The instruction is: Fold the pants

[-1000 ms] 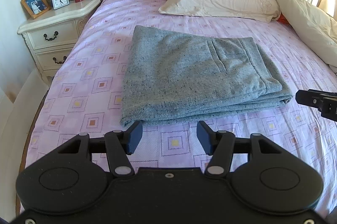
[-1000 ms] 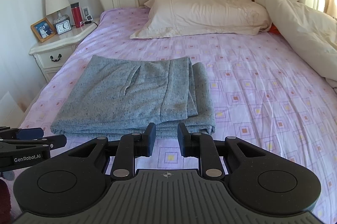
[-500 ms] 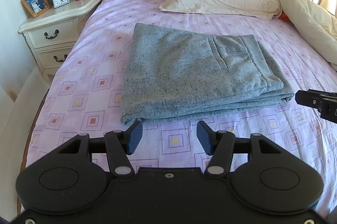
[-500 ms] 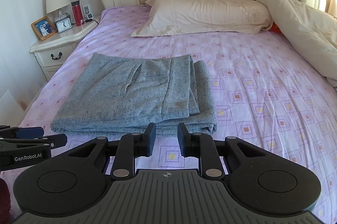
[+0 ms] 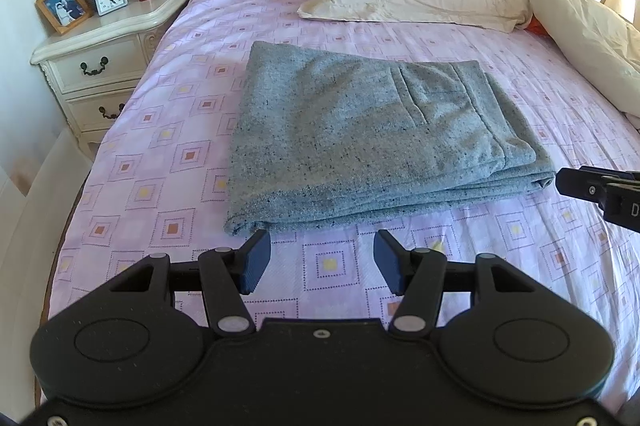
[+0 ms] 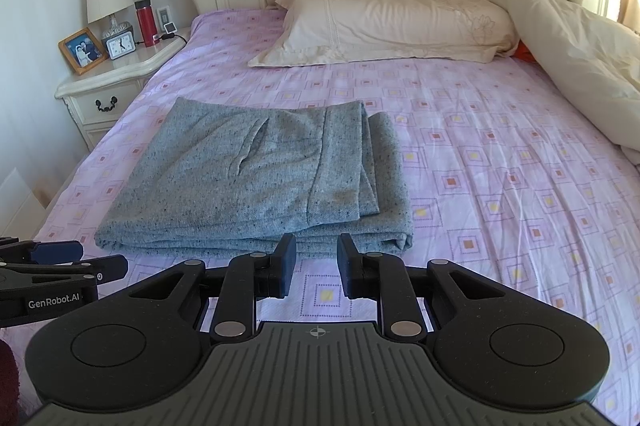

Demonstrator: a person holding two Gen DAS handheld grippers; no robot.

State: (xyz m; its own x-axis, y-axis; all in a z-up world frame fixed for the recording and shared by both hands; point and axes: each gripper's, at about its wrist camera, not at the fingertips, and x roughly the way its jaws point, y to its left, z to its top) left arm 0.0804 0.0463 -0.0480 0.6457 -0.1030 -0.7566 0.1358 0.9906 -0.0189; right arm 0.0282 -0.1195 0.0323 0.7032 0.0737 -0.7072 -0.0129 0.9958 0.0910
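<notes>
While the left wrist view was up, the pants (image 5: pixel 368 141) sat folded into a grey stack mid-frame on the bed (image 5: pixel 160 161). The left gripper (image 5: pixel 322 258) hung at bottom centre, jaws apart, nothing between them, just short of the stack's near edge.

Over in the right wrist view, the pants (image 6: pixel 256 181) lay left of centre, with the right gripper (image 6: pixel 316 264) below them, jaws only a little apart and empty.

Looked basically done to me. Risk from here: a fingertip catching that near edge would probably drag the top layer and mess up the fold.
</notes>
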